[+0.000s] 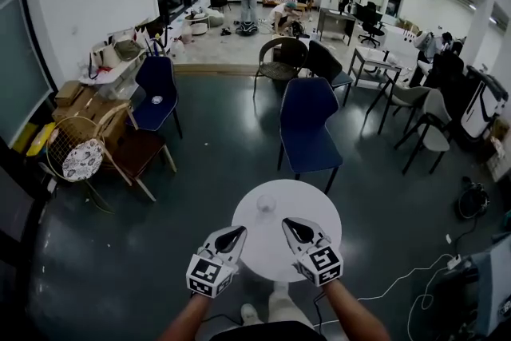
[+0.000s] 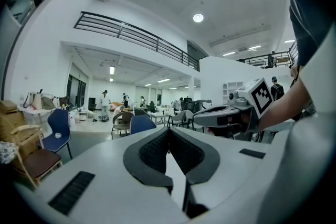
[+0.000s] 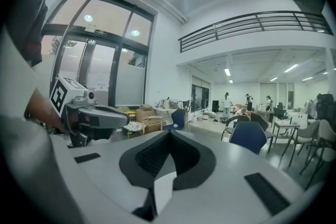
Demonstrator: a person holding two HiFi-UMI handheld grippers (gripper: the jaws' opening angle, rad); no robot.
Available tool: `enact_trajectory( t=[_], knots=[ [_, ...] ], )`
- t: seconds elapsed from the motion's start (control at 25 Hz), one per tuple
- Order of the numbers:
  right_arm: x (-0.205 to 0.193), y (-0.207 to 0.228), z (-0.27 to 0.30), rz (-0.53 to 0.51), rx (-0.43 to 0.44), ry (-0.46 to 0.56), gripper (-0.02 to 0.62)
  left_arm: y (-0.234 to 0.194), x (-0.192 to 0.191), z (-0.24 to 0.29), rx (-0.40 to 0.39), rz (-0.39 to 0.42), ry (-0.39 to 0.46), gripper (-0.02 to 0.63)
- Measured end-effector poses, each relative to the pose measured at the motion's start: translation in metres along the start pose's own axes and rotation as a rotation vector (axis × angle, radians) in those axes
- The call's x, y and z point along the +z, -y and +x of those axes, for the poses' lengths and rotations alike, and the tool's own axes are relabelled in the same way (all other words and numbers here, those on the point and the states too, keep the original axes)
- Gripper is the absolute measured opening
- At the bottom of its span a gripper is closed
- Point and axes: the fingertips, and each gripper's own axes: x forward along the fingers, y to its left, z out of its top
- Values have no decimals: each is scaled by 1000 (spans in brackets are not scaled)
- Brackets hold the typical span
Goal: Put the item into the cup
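A small clear cup (image 1: 266,205) stands on the round white table (image 1: 319,208), left of its middle. I cannot make out any loose item on the table or in the cup. My left gripper (image 1: 238,233) hovers over the table's near left edge, jaws shut and empty. Over the near right part hangs my right gripper (image 1: 287,225), also shut with nothing in it. Both point away from me and level, so each gripper view looks across the room: the left gripper (image 2: 169,132) sees the right one (image 2: 231,113), and the right gripper (image 3: 169,134) sees the left one (image 3: 89,115).
A blue chair (image 1: 307,128) stands just beyond the table. A wooden chair (image 1: 132,152) and a fan lie to the left, more chairs and desks at the back right. A white cable (image 1: 399,279) runs over the dark floor at the right. People stand far off.
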Motion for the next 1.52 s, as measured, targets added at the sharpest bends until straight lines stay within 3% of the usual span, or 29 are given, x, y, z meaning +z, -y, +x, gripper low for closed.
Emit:
enact_trajectory(
  t=[0.28,0.8,1.52],
  knots=[
    [16,-22,-12,-4,-18,23,15,3,9,-28,-10,11,20,17],
    [25,-21,-27,-3,-38,47,15,14,21,-35,-33,13,34,17],
    [20,-14,-116,21,-42,46,15,106,36,-40,-32,-18,42,17]
  ],
)
